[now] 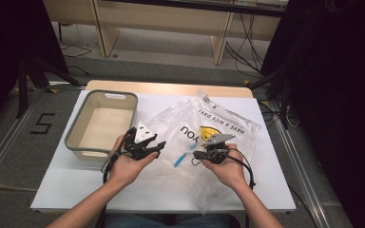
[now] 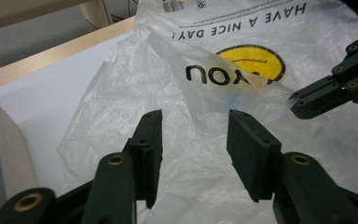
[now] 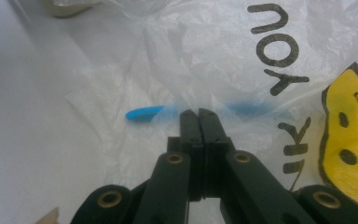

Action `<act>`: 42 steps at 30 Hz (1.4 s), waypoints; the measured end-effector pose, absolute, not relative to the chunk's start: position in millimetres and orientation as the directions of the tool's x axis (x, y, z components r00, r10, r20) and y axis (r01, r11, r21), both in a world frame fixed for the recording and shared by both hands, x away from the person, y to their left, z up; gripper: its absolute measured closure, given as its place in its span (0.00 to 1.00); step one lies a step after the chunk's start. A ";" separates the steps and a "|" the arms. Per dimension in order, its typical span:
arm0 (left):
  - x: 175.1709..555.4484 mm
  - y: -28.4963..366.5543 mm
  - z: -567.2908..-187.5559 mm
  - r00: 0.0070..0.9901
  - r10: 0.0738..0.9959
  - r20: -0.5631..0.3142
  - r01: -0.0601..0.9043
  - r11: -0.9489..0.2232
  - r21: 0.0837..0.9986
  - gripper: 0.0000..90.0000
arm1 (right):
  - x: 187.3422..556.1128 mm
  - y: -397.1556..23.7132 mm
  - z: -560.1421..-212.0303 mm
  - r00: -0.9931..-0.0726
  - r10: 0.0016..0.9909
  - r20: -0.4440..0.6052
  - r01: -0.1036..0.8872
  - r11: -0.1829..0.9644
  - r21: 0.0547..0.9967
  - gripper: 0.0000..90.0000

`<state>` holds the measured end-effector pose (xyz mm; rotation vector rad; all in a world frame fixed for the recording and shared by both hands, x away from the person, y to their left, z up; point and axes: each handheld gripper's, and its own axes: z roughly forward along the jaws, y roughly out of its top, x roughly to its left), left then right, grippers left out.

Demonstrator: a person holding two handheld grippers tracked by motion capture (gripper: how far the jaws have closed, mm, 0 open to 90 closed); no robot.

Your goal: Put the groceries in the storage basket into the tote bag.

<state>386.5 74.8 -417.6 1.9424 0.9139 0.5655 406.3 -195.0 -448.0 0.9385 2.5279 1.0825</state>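
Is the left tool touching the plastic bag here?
Cannot tell. In the left gripper view the left tool hangs open over the plastic bag; neither contact nor gap shows plainly.

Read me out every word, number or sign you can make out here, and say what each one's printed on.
"HAVE A NICE DAY!": clear crinkled plastic bag, above its yellow smiley face.
"YOU": same bag, partly folded over.
"5": black marking on the grey floor left of the white table.
Barcode label at the bag's top edge: too small to read.

Both forearms reach in from below, each hand wrapped around a tool. The left hand-held gripper [image 1: 158,144] points right with its jaws spread wide apart – the right hand-held gripper [image 1: 197,155] points left toward it, jaws pressed tight together, tips near each other
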 end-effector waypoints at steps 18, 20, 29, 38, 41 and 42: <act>392.4 71.7 -430.4 0.605 0.796 0.013 0.408 -0.324 0.853 0.57 | 393.4 -188.3 -450.0 -0.814 0.580 0.043 0.434 0.557 0.708 0.78; 393.2 71.3 -432.5 0.608 0.794 0.011 0.417 -0.331 0.847 0.58 | 392.3 -196.1 -440.1 -0.792 0.609 0.049 0.433 0.503 0.749 0.73; 394.5 72.9 -434.4 0.609 0.793 0.005 0.424 -0.331 0.843 0.54 | 393.7 -240.9 -422.2 -0.654 0.754 0.054 0.480 0.359 0.800 0.60; 391.4 75.2 -438.5 0.631 0.775 0.038 0.420 -0.382 0.823 0.37 | 384.8 -270.1 -425.4 -0.595 0.802 0.048 0.518 0.337 0.787 0.56; 390.1 75.7 -439.0 0.632 0.774 0.040 0.420 -0.385 0.822 0.34 | 380.1 -276.9 -424.4 -0.580 0.813 0.044 0.520 0.328 0.789 0.54; 389.5 76.0 -439.5 0.635 0.772 0.038 0.422 -0.387 0.820 0.34 | 378.2 -278.9 -424.7 -0.573 0.819 0.036 0.518 0.328 0.790 0.53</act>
